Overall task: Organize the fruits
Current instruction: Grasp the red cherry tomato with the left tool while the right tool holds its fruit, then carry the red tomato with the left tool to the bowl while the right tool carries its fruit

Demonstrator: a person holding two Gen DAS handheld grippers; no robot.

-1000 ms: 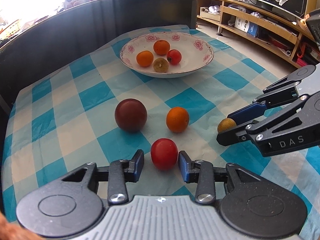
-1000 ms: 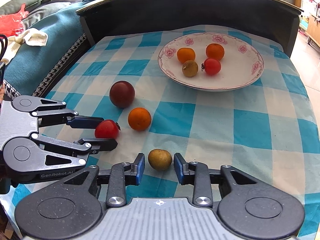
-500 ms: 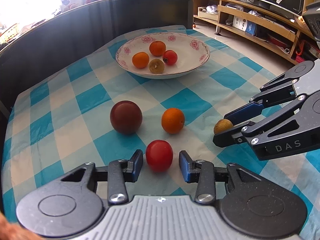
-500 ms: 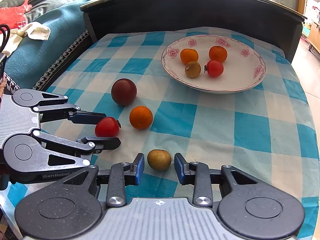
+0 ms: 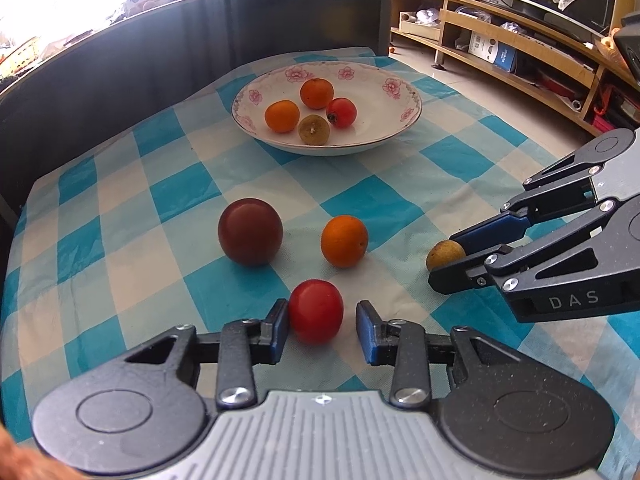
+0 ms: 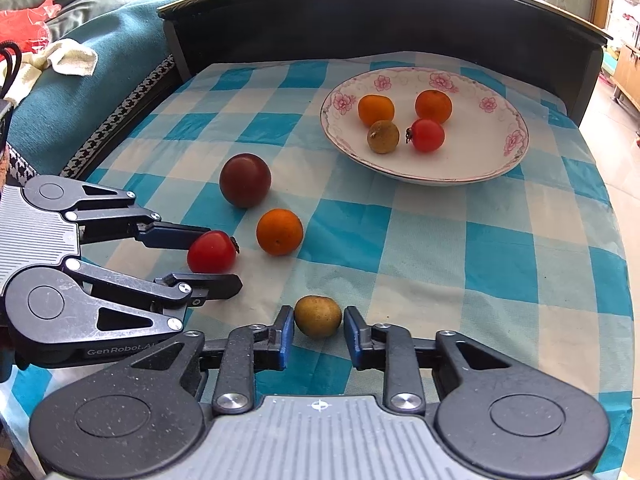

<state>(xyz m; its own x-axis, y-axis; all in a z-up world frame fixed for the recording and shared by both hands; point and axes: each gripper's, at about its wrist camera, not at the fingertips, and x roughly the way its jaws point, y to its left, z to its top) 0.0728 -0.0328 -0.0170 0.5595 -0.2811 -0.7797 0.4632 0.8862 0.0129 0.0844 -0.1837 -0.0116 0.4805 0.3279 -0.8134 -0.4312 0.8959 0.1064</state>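
Fruits: four (image 5: 310, 110) in bowl (image 5: 404, 92), four (image 5: 344, 241) outside

The letters "DAS" stand in pale capitals on the dark side plate of the right gripper (image 5: 448, 262), seen in the left wrist view. The wording "GenRobot.AI" stands in small pale type along the lower edge of the black arm plate of the left gripper (image 6: 224, 256), seen in the right wrist view; its last letters lie at the plate's edge and are only partly legible. Printing on the blue and white box (image 5: 494, 49) on the wooden shelf is too small to read.
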